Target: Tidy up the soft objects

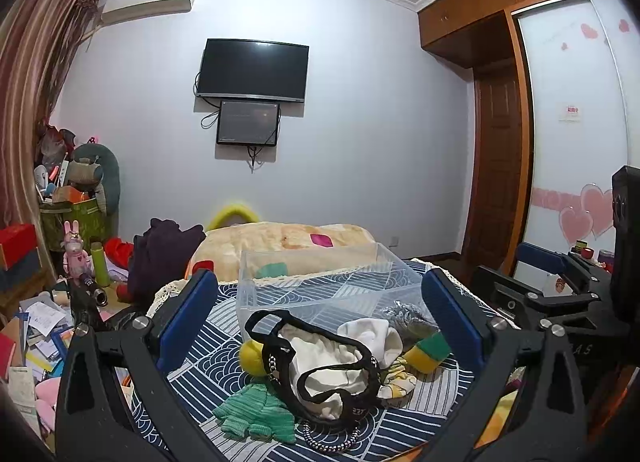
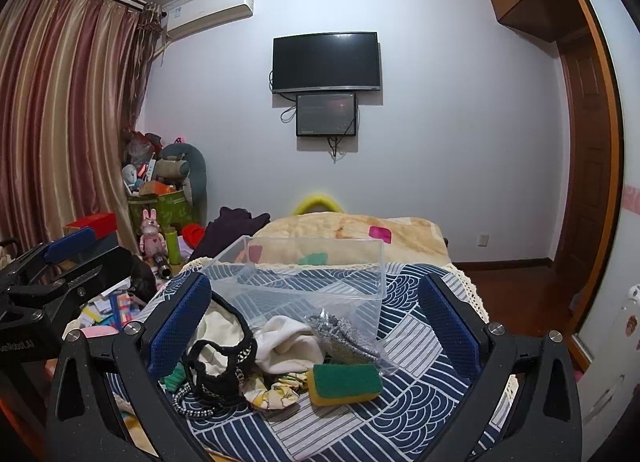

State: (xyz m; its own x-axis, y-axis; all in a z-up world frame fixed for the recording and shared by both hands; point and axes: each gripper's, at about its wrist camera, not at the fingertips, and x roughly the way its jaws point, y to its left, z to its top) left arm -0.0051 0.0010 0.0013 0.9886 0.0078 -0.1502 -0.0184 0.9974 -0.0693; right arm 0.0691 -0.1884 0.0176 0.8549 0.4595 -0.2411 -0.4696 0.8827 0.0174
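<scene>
Nothing is picked yet: left gripper (image 1: 320, 318) and right gripper (image 2: 316, 322) both gape wide, empty. Next, grasp the sponge (image 2: 345, 384), bin (image 2: 304, 282) at 12 o'clock.

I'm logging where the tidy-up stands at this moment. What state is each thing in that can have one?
Left gripper: open, holding nothing.
Right gripper: open, holding nothing.
Clear plastic bin: upright, no lid, nothing inside.
Green-and-yellow sponge: lying flat, green side up, outside the bin.
White cloth: crumpled in the pile.
Green knit glove: lying flat on the cover.
TV: screen dark.
</scene>
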